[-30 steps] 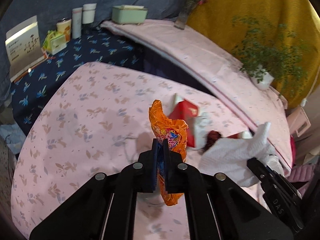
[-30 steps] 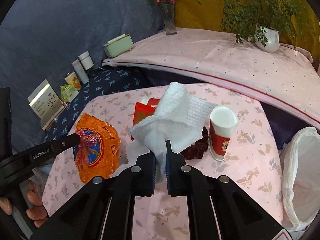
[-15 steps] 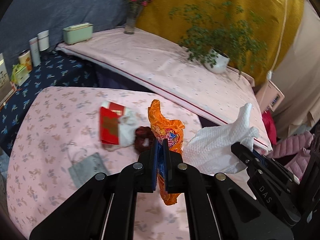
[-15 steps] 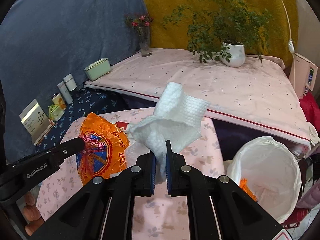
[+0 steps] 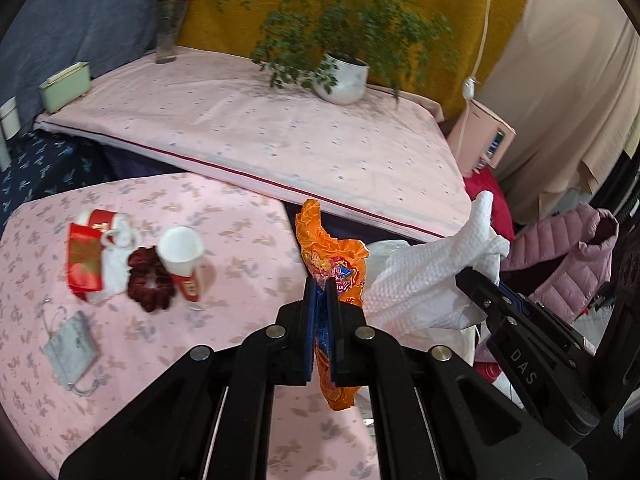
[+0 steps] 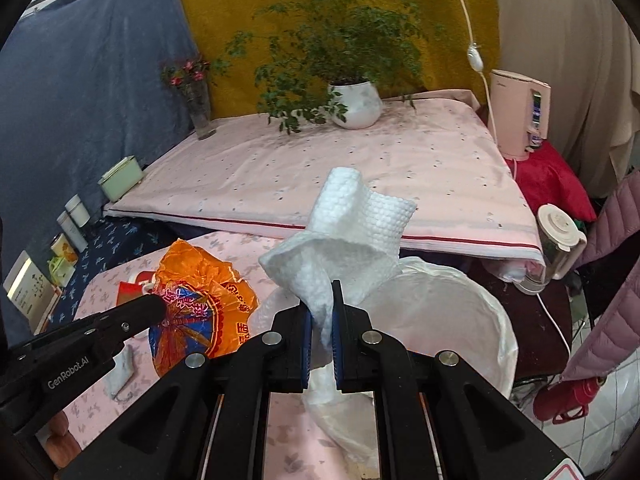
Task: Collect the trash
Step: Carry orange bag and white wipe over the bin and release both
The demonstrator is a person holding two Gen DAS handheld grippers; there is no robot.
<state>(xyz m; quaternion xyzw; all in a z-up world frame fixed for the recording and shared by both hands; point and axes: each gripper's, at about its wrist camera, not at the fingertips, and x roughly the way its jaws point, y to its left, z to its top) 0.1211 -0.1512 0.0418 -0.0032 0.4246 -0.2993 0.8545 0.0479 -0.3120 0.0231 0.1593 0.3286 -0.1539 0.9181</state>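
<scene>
The orange wrapper (image 5: pixel 334 256) is pinched tight in the left tongs (image 5: pixel 319 300). It sticks up above the blue pads and hangs down below them, up in the air at the edge of the worktop (image 5: pixel 224 216). Just beside it, the white paper towel (image 6: pixel 340 244) is squeezed in the right tongs (image 6: pixel 320 320). The towel is held over the bin with a white bag (image 6: pixel 436 312), which stands next to the worktop. The two pieces of trash are near each other but not touching.

On the pink flowered worktop, well apart from the tongs, stand a paper cup (image 5: pixel 182 256), a dark red scrunchie (image 5: pixel 150 284), a red box (image 5: pixel 84 260) and a small grey pouch (image 5: pixel 72 348). Behind is a bed (image 5: pixel 260 132) with a potted plant (image 5: pixel 344 76) and a vase of flowers (image 5: pixel 168 28).
</scene>
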